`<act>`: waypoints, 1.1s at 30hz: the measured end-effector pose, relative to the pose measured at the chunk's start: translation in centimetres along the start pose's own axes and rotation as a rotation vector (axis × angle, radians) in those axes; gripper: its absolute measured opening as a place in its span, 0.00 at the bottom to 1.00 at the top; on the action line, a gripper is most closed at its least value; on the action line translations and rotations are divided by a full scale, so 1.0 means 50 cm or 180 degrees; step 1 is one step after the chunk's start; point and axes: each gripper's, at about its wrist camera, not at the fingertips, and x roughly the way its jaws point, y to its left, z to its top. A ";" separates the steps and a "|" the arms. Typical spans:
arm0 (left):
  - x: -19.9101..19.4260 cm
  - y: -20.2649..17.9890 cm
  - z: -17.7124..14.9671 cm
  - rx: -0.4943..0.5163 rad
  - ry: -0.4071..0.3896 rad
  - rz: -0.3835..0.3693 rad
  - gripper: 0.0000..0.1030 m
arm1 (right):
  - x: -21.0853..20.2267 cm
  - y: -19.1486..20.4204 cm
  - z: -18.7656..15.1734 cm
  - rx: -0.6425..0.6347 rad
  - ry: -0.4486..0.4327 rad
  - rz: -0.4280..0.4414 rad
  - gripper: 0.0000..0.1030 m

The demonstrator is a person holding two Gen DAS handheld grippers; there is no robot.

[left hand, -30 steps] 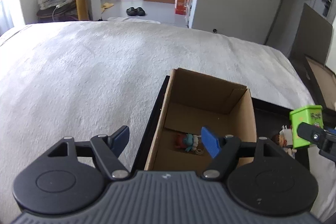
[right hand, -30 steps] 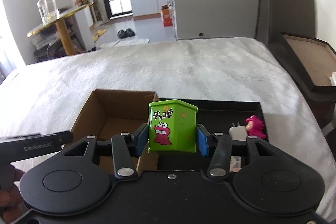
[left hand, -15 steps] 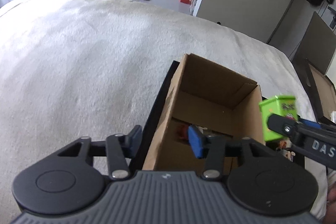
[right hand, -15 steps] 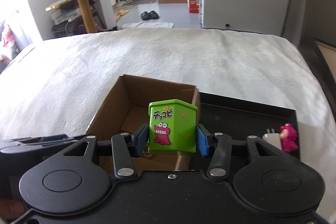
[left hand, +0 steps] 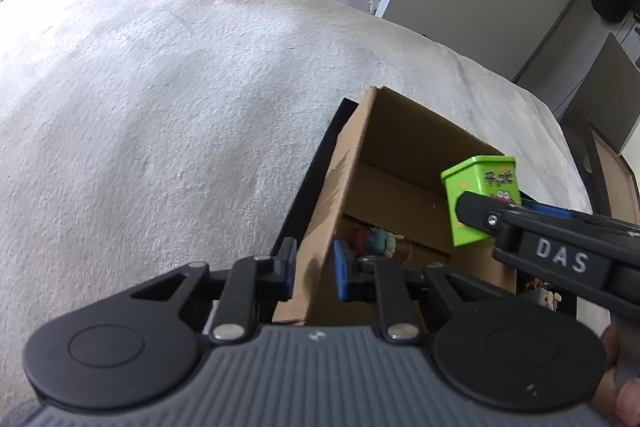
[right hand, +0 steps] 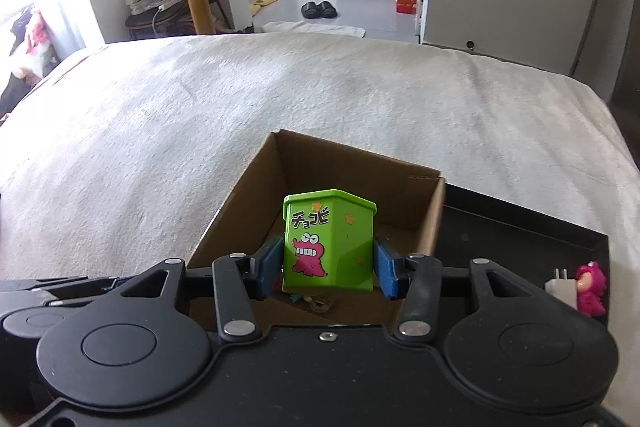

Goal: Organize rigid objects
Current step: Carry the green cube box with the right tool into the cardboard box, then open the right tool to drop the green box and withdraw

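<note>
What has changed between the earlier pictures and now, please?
The left claw has been closing over the cardboard box's left wall, one pad each side. The right claw carried the green tin from the black tray over the box. The figurine inside stayed put.

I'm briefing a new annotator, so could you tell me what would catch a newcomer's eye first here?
The bright green box with a pink cartoon monster, clamped in the right tool above the open cardboard box. Next, the left tool closing on that box's near wall, and a pink figurine in the black tray at right.
</note>
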 end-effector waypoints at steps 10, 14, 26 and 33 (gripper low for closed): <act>0.002 0.005 0.001 -0.0122 -0.0023 -0.0002 0.18 | 0.011 0.031 0.026 -0.0139 -0.0053 0.0135 0.47; 0.001 0.006 -0.001 -0.0143 -0.0054 0.0019 0.18 | 0.010 0.040 0.033 -0.0188 -0.0079 0.0175 0.52; -0.005 0.002 -0.004 -0.0106 -0.0114 0.0087 0.18 | -0.020 0.023 0.020 -0.0129 -0.0119 0.0143 0.74; -0.023 -0.010 -0.007 -0.0046 -0.0195 0.0181 0.18 | -0.050 -0.008 0.002 0.0055 -0.0105 0.0142 0.85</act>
